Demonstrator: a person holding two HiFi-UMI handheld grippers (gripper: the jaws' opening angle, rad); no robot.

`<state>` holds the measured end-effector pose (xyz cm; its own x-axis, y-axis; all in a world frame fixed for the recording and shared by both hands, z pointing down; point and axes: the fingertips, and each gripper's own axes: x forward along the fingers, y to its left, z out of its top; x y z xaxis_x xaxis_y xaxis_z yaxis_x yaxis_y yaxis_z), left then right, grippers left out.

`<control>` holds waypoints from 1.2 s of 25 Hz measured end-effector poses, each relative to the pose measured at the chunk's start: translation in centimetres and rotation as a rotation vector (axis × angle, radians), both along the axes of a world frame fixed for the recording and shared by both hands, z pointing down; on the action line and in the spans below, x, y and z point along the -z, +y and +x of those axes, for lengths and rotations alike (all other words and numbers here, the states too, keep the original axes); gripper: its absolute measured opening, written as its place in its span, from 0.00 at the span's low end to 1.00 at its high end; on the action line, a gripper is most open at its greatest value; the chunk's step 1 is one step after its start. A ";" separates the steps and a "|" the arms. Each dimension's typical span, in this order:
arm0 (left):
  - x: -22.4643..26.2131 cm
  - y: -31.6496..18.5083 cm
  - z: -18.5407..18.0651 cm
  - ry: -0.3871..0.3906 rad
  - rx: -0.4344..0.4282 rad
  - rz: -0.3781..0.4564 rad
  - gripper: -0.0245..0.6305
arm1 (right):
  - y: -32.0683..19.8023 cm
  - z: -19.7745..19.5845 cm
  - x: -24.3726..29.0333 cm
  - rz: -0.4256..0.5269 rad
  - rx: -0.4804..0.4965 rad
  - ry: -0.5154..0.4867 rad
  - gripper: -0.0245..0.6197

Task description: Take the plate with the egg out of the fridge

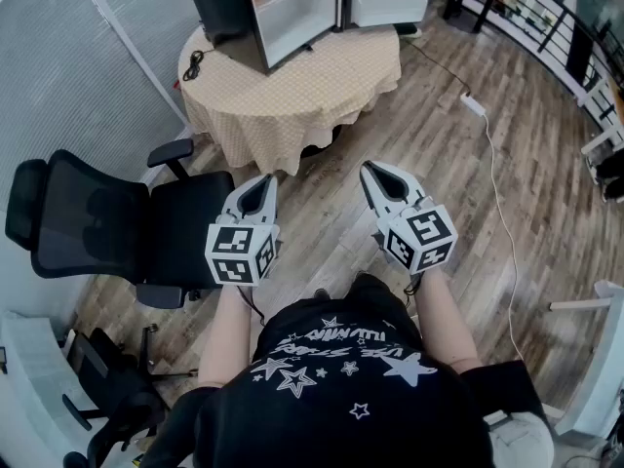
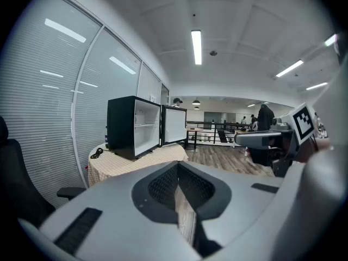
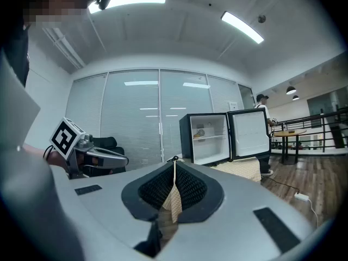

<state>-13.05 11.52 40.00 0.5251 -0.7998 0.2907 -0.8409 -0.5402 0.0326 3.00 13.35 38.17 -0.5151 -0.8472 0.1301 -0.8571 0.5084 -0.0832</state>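
Note:
A black mini fridge (image 1: 283,8) stands with its door open on a round table (image 1: 292,96) under a checked cloth, well ahead of both grippers. In the right gripper view the fridge (image 3: 209,137) shows white shelves. A small pale thing (image 3: 199,133) sits on the upper shelf, too small to tell what it is. My left gripper (image 1: 266,179) and right gripper (image 1: 373,168) hang side by side over the wood floor, short of the table, both shut and empty. The left gripper view also shows the fridge (image 2: 133,126) far off.
A black office chair (image 1: 97,227) stands close on my left. A white cable with a power strip (image 1: 473,103) runs over the floor on the right. A black cord (image 1: 193,64) lies on the table's left part. Desks and a railing (image 1: 546,18) line the far right.

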 end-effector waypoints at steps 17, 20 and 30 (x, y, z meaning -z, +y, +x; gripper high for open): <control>-1.3 0.7 1.0 -0.022 -0.076 0.005 0.04 | 1.3 1.8 0.0 0.017 -0.084 -0.057 0.09; -2.0 0.5 0.7 0.000 -0.074 -0.001 0.04 | 1.6 2.3 -0.9 0.009 -0.093 -0.048 0.09; -3.1 -3.0 0.4 0.007 -0.053 -0.012 0.05 | -2.1 3.9 -3.7 -0.051 -0.126 -0.063 0.09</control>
<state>-12.63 8.53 43.13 0.5690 -0.7671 0.2963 -0.8107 -0.5837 0.0456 6.93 11.25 41.84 -0.4136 -0.8988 0.1454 -0.9062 0.3908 -0.1618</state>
